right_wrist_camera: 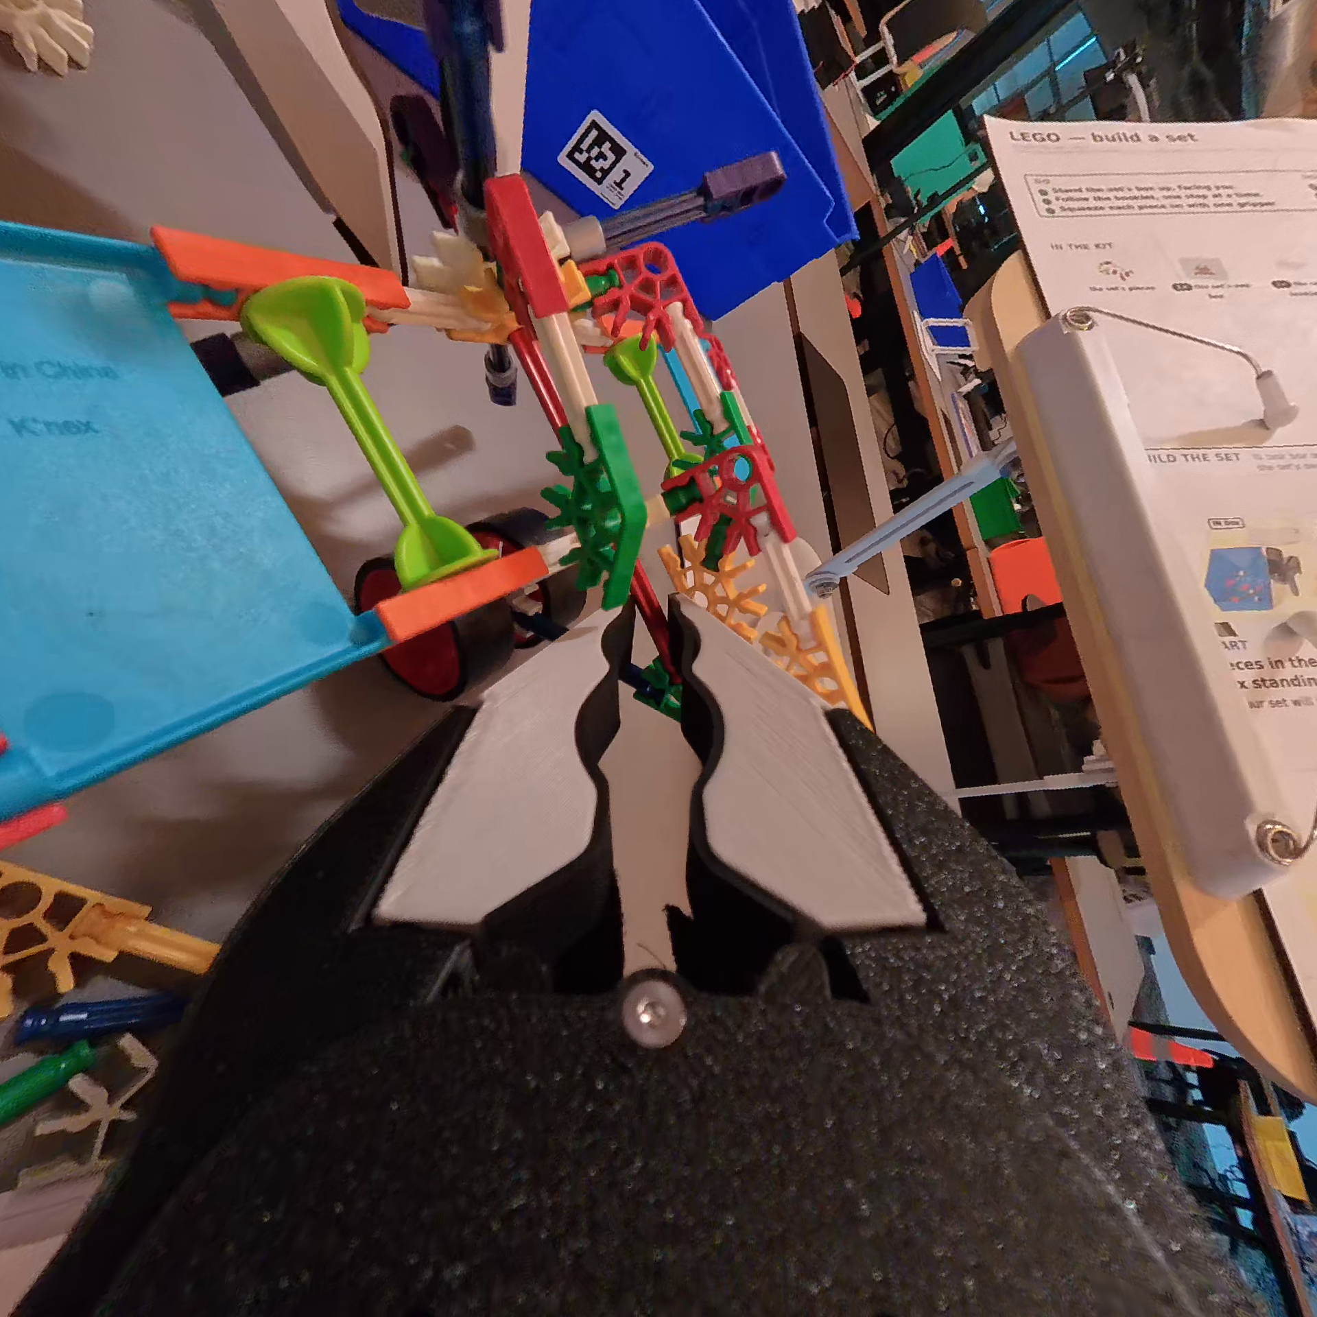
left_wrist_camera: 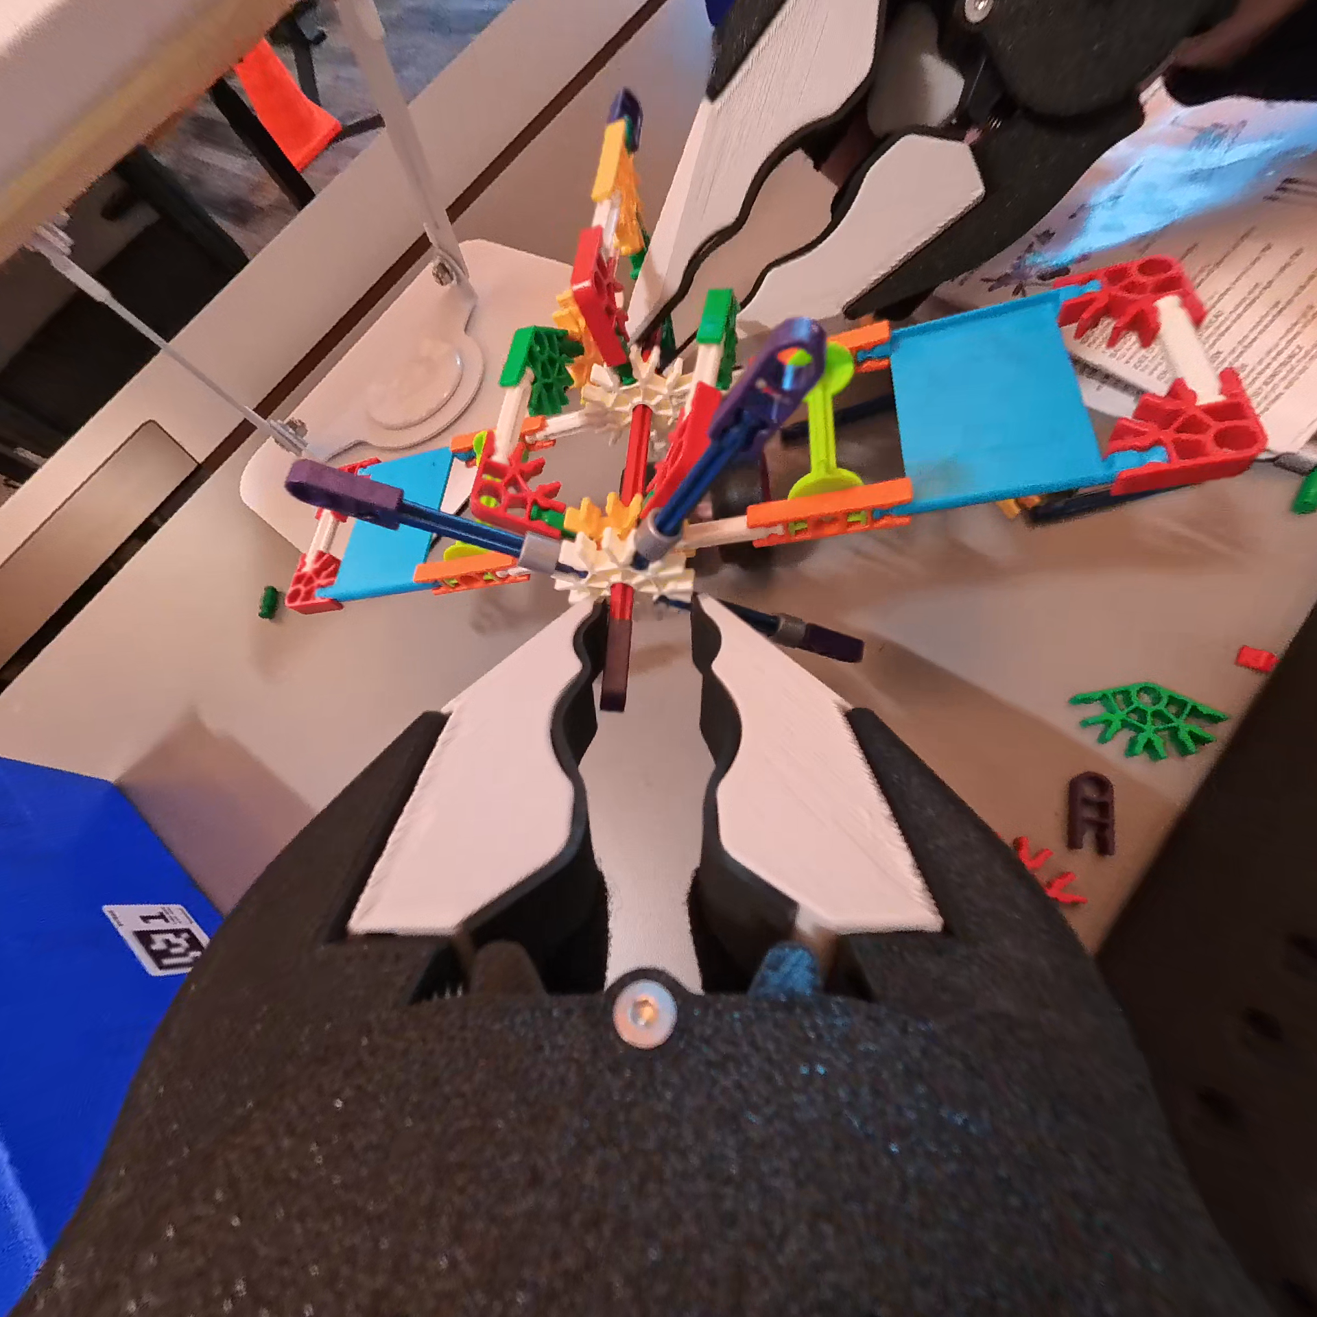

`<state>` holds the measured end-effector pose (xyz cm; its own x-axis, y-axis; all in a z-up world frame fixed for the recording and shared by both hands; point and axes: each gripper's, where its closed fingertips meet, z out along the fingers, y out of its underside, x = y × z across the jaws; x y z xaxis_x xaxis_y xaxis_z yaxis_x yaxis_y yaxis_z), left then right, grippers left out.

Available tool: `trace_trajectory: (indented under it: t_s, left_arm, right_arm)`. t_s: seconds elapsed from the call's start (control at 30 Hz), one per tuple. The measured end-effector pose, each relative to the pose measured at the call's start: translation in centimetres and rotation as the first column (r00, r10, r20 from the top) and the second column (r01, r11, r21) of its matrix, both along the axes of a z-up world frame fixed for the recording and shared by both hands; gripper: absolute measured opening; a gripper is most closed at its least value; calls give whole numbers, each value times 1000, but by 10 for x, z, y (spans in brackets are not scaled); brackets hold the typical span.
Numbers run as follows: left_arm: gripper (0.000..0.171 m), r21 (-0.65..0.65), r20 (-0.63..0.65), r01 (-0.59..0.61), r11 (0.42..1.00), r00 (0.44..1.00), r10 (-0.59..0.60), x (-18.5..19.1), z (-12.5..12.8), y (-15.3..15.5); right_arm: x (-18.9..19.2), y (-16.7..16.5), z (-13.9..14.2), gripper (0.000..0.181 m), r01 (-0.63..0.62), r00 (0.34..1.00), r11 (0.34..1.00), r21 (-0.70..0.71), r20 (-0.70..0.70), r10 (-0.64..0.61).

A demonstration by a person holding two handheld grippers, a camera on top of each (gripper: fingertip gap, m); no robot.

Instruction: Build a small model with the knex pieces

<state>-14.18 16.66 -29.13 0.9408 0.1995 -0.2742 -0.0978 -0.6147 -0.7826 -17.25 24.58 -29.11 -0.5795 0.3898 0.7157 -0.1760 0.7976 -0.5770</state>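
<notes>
A colourful rod-and-connector toy model (left_wrist_camera: 627, 456) with blue wing panels (left_wrist_camera: 990, 406) sits between both grippers. My left gripper (left_wrist_camera: 641, 613) has its fingertips closed against the sides of the model's near white snowflake connector (left_wrist_camera: 627, 566). A dark purple clip (left_wrist_camera: 616, 666) hangs between the fingers. My right gripper (right_wrist_camera: 648, 616) is shut on the model's red rod (right_wrist_camera: 534, 381). It also shows in the left wrist view (left_wrist_camera: 641, 335), reaching in from the top. The right wrist view shows a blue panel (right_wrist_camera: 142, 499), lime green spools (right_wrist_camera: 378, 427) and a red-hubbed wheel (right_wrist_camera: 435, 656).
A blue bin (left_wrist_camera: 64, 891) with a square tag stands to the side (right_wrist_camera: 677, 107). A printed sheet on a white stand (right_wrist_camera: 1176, 356) is at the right. Loose pieces lie on the table: a green connector (left_wrist_camera: 1147, 720), a dark clip (left_wrist_camera: 1090, 812), a yellow connector (right_wrist_camera: 50, 926). About 9 cm separates my left fingertips from my right. My right gripper's tips are some 12 cm from the yellow connector (right_wrist_camera: 50, 926).
</notes>
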Motion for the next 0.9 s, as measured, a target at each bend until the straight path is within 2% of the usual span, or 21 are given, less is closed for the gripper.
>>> trace_trajectory:
  t_s: [0.17,0.37,0.47,0.57,0.67,0.73,0.9]
  left_arm:
    - [22,25,23,13,1000,1000,-14,3,9,3]
    - [38,37,15,43,998,999,-43,10,10,14]
    - [40,15,-39,28,999,999,-27,8,11,17]
    - [39,54,-30,12,998,1000,-11,2,16,19]
    - [39,28,-29,1,1000,1000,0,-4,9,19]
    - [37,19,-25,3,1000,1000,-2,-7,5,21]
    - [9,31,4,-13,999,1000,13,-14,0,24]
  right_arm:
    - [-2,3,-4,9,14,998,998,-57,61,-11]
    - [-7,9,-13,9,41,992,991,-128,127,-24]
    - [-7,9,-15,8,40,988,988,-147,154,-17]
    - [-5,7,-23,7,30,979,984,-178,203,7]
    - [-6,8,-30,6,34,973,982,-185,230,9]
    - [-6,8,-32,6,41,969,980,-197,248,9]
    - [-6,11,-31,9,54,964,979,-194,267,-1]
